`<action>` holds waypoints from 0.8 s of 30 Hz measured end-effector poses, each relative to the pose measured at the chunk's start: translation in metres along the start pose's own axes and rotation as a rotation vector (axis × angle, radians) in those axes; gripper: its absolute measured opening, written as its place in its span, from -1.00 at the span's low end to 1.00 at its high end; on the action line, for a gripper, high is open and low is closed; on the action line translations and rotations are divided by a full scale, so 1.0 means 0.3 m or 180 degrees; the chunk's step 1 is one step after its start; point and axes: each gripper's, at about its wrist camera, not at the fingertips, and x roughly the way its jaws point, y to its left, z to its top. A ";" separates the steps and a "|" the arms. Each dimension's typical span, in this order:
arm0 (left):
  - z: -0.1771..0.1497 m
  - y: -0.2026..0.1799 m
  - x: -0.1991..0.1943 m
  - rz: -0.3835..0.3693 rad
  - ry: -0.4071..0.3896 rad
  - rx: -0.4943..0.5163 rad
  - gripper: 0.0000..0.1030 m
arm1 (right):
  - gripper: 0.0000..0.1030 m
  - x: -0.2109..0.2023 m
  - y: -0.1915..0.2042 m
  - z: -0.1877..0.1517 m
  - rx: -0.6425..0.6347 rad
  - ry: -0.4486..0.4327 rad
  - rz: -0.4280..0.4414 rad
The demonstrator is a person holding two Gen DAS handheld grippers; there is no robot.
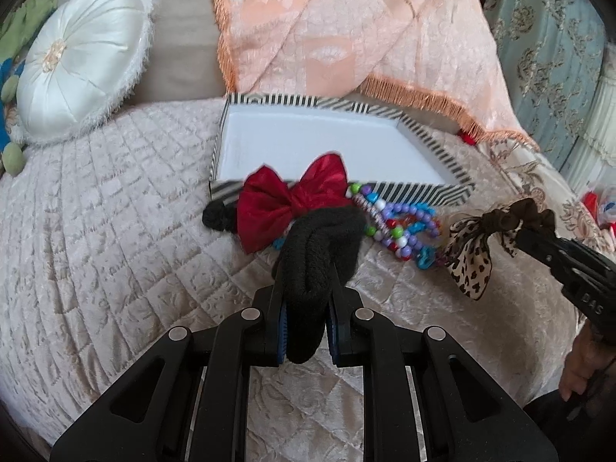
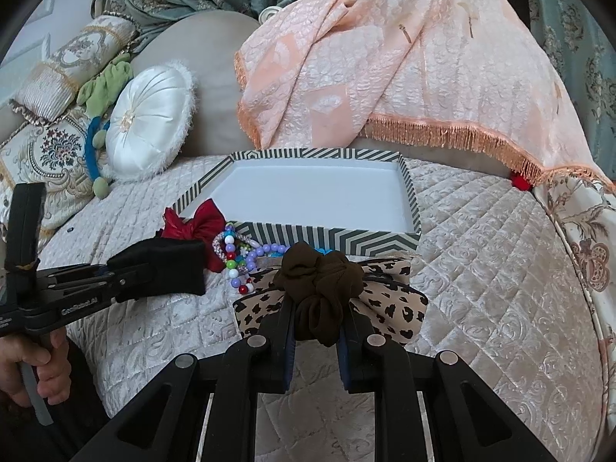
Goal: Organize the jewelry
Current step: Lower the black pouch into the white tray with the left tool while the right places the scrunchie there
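Observation:
A striped box (image 1: 419, 192) (image 2: 331, 236) with a white inside stands open on the quilted bed. In front of it lie a red bow (image 1: 285, 200) (image 2: 192, 225), a small black hair tie (image 1: 215, 215) and colourful bead bracelets (image 1: 404, 227) (image 2: 238, 254). My left gripper (image 1: 306, 296) (image 2: 154, 265) is shut on a thick black scrunchie (image 1: 319, 250) (image 2: 169, 265) and holds it above the quilt. My right gripper (image 2: 317, 319) (image 1: 539, 246) is shut on a brown scrunchie (image 2: 319, 281) (image 1: 519, 215) with a leopard-print bow (image 2: 389, 304) (image 1: 469, 254).
The bed has a quilted cream cover (image 1: 96, 250) (image 2: 481, 269). A white round cushion (image 1: 81, 61) (image 2: 148, 131) lies at the back left. A peach fringed blanket (image 1: 346, 30) (image 2: 404, 69) hangs behind the box. Patterned cushions (image 2: 50, 142) lie at the far left.

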 end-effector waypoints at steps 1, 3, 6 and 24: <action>0.006 0.004 -0.012 -0.0029 -0.0034 -0.0016 -0.72 | -0.68 -0.005 0.000 0.001 0.0001 -0.0022 -0.0011; 0.020 0.015 -0.027 -0.0069 -0.0080 -0.0054 -0.72 | -0.68 -0.013 -0.004 0.007 0.0021 -0.0077 -0.0008; 0.059 0.032 -0.045 -0.0070 -0.0187 -0.0105 -0.72 | -0.68 -0.010 -0.012 0.026 0.0060 -0.0137 0.0014; 0.375 0.140 0.362 -0.0138 -0.0002 -0.0614 -0.72 | -0.68 0.399 -0.111 0.278 0.0555 0.0015 0.0078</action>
